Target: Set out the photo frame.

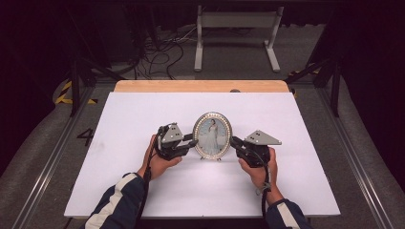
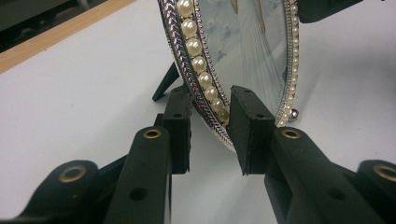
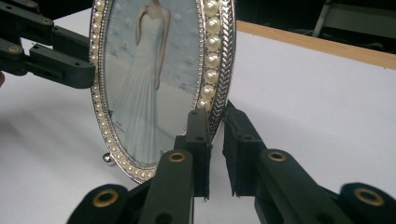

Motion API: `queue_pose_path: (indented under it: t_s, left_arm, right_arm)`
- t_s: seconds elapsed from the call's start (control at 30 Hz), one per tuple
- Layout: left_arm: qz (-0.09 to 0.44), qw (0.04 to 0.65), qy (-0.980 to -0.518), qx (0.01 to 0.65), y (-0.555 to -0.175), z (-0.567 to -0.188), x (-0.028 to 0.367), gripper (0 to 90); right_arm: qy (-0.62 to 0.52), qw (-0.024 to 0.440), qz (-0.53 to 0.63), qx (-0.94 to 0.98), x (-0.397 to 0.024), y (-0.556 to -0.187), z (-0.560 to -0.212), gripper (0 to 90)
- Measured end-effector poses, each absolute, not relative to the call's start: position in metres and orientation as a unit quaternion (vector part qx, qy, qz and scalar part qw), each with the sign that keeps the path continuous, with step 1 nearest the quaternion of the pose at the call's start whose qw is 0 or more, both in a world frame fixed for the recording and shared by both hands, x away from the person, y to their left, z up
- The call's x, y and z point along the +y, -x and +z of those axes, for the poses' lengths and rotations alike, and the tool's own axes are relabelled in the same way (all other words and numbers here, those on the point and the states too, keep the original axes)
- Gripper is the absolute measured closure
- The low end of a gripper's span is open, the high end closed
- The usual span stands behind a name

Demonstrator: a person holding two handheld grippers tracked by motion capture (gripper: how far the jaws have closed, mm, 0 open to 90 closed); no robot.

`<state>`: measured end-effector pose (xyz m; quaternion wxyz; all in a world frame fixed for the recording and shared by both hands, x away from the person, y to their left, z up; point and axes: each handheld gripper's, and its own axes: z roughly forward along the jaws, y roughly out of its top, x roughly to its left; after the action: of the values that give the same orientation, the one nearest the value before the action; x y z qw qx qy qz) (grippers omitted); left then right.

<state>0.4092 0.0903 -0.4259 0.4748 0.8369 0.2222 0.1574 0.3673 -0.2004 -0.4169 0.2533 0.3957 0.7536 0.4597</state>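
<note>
A: While the oval picture frame [image 1: 212, 135] stands upright near the middle of the white board [image 1: 119, 143], what is each tool doing to it?

B: The left gripper [image 1: 190, 141] has its jaws around the frame's left edge. In the left gripper view the two black pads [image 2: 250, 126] sit on either side of the pearl-studded rim [image 2: 198, 65], one behind it and one in front of the glass. A sliver of gap shows beside the rim, so I cannot tell whether the pads truly press on it.

A: And the other one?

B: The right gripper [image 1: 235, 142] straddles the frame's right edge. In the right gripper view its jaws stand narrowly apart with the silver braided rim [image 3: 224, 70] running down between them; the front pad [image 3: 198, 135] lies against the pearl border, the rear one just behind the rim. It looks like a pinch on the frame, though the contact at the back is hard to see.

A: Does the frame rest on anything?

B: Yes, on the board: a small silver ball foot [image 3: 108, 158] touches the surface, and a dark back strut [image 2: 166, 84] props it from behind.

A: Any writing or brand to read?

B: None on the frame or the grippers that I can make out. The photo behind the glass shows a figure in a long white dress. On the floor left of the table a painted numeral 4 [image 1: 86, 137] can be read.
</note>
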Motion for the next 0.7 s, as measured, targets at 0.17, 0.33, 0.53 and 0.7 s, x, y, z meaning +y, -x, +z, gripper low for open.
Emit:
queue_pose_path:
  t_s: [0.17,0.33,0.53,0.7]
  left_arm:
    - [0.162,0.473,-0.838,0.219,-0.4086,-0.4258,0.0899,69.6]
    - [0.167,0.470,-0.839,0.218,-0.4071,-0.4262,0.0895,68.9]
    - [0.175,0.465,-0.841,0.214,-0.4037,-0.4257,0.0894,66.8]
    - [0.183,0.460,-0.844,0.208,-0.4017,-0.4242,0.0904,65.6]
  right_arm:
    - [-0.393,0.255,0.456,0.756,-0.2002,-0.3668,-0.4171,79.5]
    - [-0.391,0.256,0.452,0.760,-0.1990,-0.3659,-0.4169,77.7]
    - [-0.384,0.258,0.450,0.764,-0.2009,-0.3645,-0.4161,77.2]
    - [-0.379,0.260,0.448,0.767,-0.2027,-0.3638,-0.4162,75.2]
